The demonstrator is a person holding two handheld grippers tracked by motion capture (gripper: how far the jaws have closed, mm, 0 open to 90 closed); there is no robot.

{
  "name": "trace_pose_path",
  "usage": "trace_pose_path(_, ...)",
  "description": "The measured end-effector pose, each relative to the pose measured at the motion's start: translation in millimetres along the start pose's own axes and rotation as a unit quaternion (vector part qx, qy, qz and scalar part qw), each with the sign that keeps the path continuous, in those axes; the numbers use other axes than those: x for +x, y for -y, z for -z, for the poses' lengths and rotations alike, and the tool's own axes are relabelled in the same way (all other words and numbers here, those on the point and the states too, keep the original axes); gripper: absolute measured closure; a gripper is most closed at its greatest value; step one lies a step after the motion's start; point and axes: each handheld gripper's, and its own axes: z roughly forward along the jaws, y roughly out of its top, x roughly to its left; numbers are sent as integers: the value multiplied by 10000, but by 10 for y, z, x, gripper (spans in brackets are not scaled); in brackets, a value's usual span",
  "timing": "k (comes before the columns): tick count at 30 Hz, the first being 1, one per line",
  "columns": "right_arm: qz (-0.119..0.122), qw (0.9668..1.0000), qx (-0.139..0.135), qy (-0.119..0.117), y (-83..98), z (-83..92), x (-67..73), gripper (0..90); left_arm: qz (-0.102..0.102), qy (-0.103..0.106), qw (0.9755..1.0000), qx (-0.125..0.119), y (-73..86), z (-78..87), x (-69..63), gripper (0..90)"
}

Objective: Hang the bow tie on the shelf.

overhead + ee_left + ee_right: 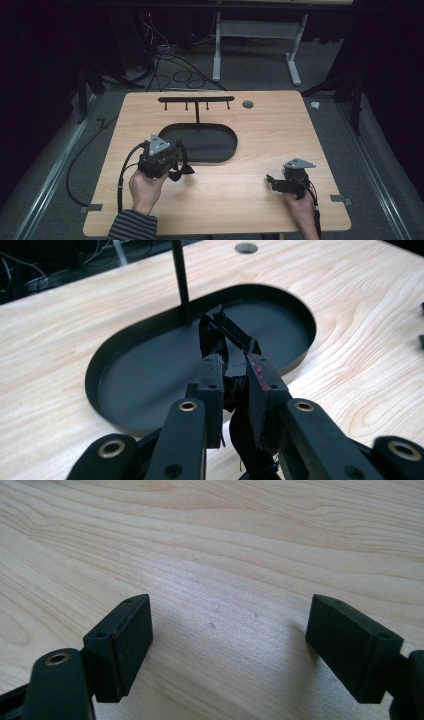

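Your left gripper (234, 377) is clamping a black strap (216, 335), a soft, crumpled band with a stiff bar-like piece at its far end. In the left gripper view the strap is sitting squarely between the two pads: one part is sticking up and forward past the fingertips, and the rest is trailing down below the jaws toward your hand (the pad on the right is showing a reddish smear along its edge). Seen from the high view, your left gripper (176, 162) is hovering just beside the near left edge of the black oval tray (227, 147), with a loop of the strap (183, 156) curling over and dangling off its right side.

The tray is lying on the wooden table (260, 125), and a thin post (180, 277) is rising from its far rim to a black hook rail (196, 99).

Your right gripper (271, 183) is resting low near the table's near right corner, well apart from the strap. Its jaws are standing wide apart, with bare wood between the pads (131, 635).
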Motion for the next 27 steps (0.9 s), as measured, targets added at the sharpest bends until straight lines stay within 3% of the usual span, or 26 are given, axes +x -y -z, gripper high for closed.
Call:
trace_pose_path(9, -1, 10000, 0, -3, 0, 0, 1, 199, -41, 56, 9999, -90, -190, 0, 53, 781)
trace_pose_path(19, 8, 10000, -1, -6, 0, 0, 0, 199, 131, 166, 9996, -186, -401, -9, 210, 781)
trace_pose_path(27, 2, 10000, -8, -3, -1, -3, -2, 201, 50, 34, 9998, -191, -574, -24, 309, 781)
